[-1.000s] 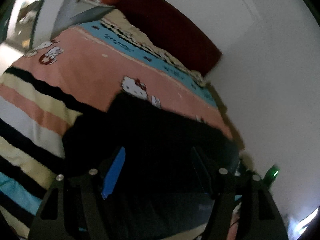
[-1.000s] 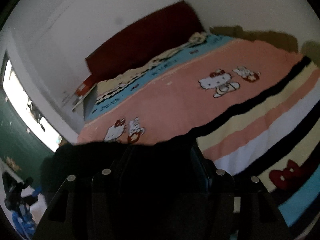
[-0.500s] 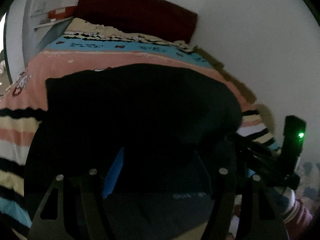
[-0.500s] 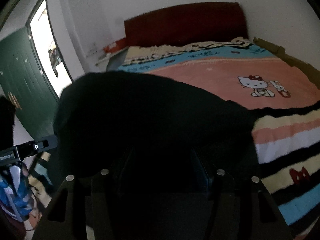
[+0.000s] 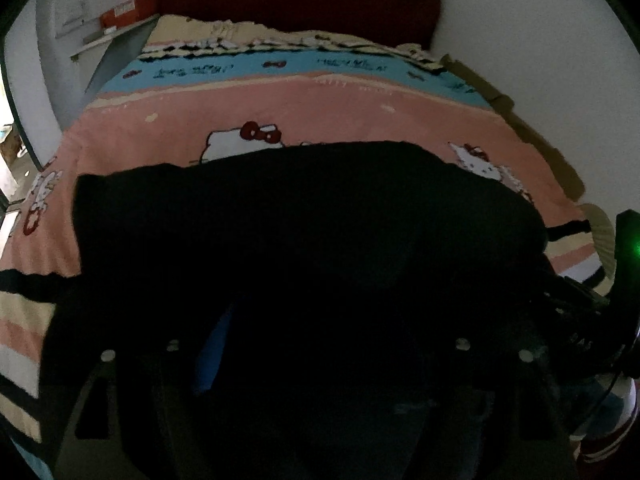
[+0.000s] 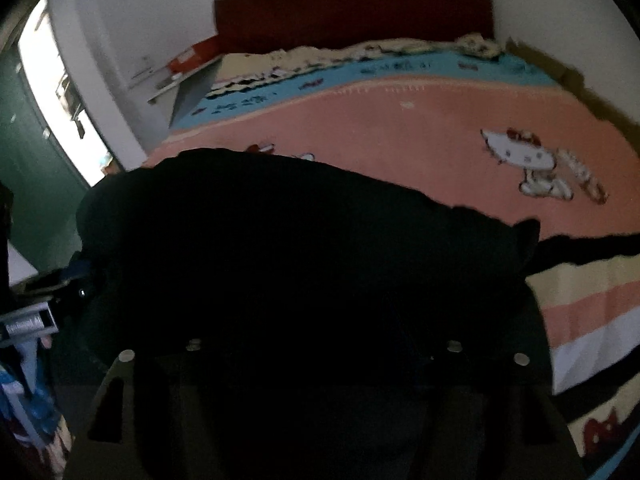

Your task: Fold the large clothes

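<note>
Both views are mostly black near the lens: the tong fingers are lost against the dark cloth, and only 1 blue pad [image 5: 210, 356] of the left tongs [image 5: 316, 344] shows. Right tongs [image 6: 320, 320] fingers are barely traceable. Both sets angle steeply down at the bed [image 5: 360, 100]. Jaws on both have just been opening, cloth still between them; can't tell whether the pads still press on it. Black garment [image 5: 300, 216] spreads just ahead of both tongs, lying across the pink cartoon-cat blanket [image 6: 420, 128]. Its far edge is rounded, no detail readable. Dark red headboard [image 6: 360, 4] stands beyond.
</note>
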